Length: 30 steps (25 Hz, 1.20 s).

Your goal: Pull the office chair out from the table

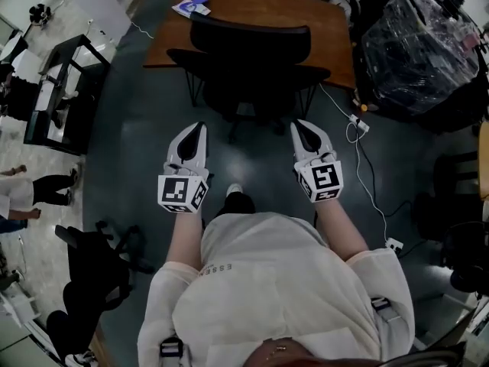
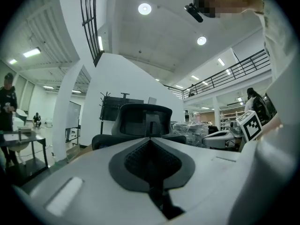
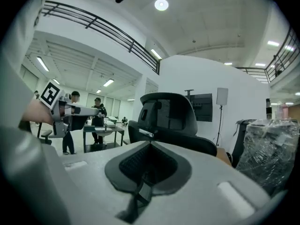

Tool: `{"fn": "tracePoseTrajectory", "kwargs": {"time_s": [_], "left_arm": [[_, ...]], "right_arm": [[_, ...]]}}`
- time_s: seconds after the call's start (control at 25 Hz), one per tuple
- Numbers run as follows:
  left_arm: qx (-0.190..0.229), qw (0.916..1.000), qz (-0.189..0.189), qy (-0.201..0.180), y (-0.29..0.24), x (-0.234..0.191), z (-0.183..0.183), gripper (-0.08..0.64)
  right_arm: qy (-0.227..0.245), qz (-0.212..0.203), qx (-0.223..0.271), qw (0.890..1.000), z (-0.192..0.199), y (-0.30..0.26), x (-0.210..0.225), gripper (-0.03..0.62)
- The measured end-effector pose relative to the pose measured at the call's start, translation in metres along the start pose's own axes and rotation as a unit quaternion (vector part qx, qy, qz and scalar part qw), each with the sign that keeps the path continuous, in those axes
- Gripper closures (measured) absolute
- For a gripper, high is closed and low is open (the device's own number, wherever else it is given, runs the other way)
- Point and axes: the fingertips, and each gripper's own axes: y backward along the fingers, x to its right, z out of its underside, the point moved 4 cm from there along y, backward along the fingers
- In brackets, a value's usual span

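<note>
A black office chair stands tucked against the front of a brown wooden table, its backrest towards me. My left gripper and right gripper are both shut and empty, held side by side a short way in front of the chair, apart from it. In the left gripper view the chair's backrest rises just beyond the shut left gripper. In the right gripper view the chair stands ahead of the shut right gripper, with one armrest showing at the left.
A plastic-wrapped bundle sits right of the table, with white cables and a power strip on the floor beside it. A black desk stands at the left, another black chair at the lower left. People stand at the left edge.
</note>
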Motion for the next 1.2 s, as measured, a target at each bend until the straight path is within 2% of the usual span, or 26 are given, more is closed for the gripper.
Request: {"fn": "tracePoseTrajectory", "kwargs": {"time_s": [0.16,0.32,0.44,0.52,0.6,0.72,0.8,0.84,0.88,0.96,1.0,1.12,1.16,1.2], "left_arm": [[-0.003,0.9990,0.044,0.000,-0.034,-0.043,-0.010,0.543],[-0.001,0.9963,0.085,-0.009,-0.059,-0.068,-0.019,0.543],[0.001,0.9942,0.106,-0.021,-0.078,-0.079,-0.023,0.543],[0.005,0.9921,0.121,-0.033,-0.089,-0.081,-0.028,0.543],[0.011,0.9889,0.134,-0.063,-0.099,-0.078,-0.036,0.543],[0.021,0.9774,0.150,-0.147,-0.116,-0.080,-0.054,0.543],[0.011,0.9612,0.168,-0.219,-0.131,-0.078,-0.067,0.543],[0.000,0.9498,0.175,-0.259,-0.139,-0.076,-0.072,0.543],[-0.009,0.9364,0.179,-0.302,-0.146,-0.074,-0.077,0.533],[-0.015,0.9052,0.178,-0.386,-0.159,-0.071,-0.089,0.372],[-0.018,0.8873,0.180,-0.424,-0.165,-0.068,-0.093,0.328],[-0.043,0.8312,0.199,-0.517,-0.186,-0.059,-0.097,0.264],[-0.052,0.8163,0.206,-0.537,-0.192,-0.056,-0.097,0.259],[-0.060,0.8050,0.213,-0.550,-0.198,-0.054,-0.096,0.259]], "right_arm": [[0.004,0.040,0.002,0.999,-0.013,-0.035,-0.003,0.600],[0.008,0.080,0.001,0.997,-0.022,-0.055,-0.004,0.600],[0.019,0.096,0.001,0.995,-0.033,-0.066,-0.002,0.600],[0.043,0.097,0.000,0.994,-0.044,-0.072,0.001,0.600],[0.073,0.094,-0.007,0.993,-0.058,-0.077,0.008,0.600],[0.131,0.088,-0.029,0.987,-0.083,-0.088,0.020,0.600],[0.182,0.078,-0.047,0.979,-0.101,-0.099,0.030,0.589],[0.206,0.073,-0.056,0.974,-0.108,-0.105,0.034,0.508],[0.228,0.068,-0.065,0.969,-0.114,-0.109,0.038,0.469],[0.268,0.065,-0.074,0.958,-0.127,-0.117,0.044,0.454],[0.290,0.062,-0.075,0.952,-0.134,-0.121,0.046,0.437],[0.367,0.043,-0.095,0.924,-0.148,-0.137,0.050,0.346],[0.391,0.034,-0.105,0.914,-0.150,-0.143,0.051,0.337],[0.410,0.024,-0.114,0.905,-0.150,-0.149,0.051,0.331]]}}
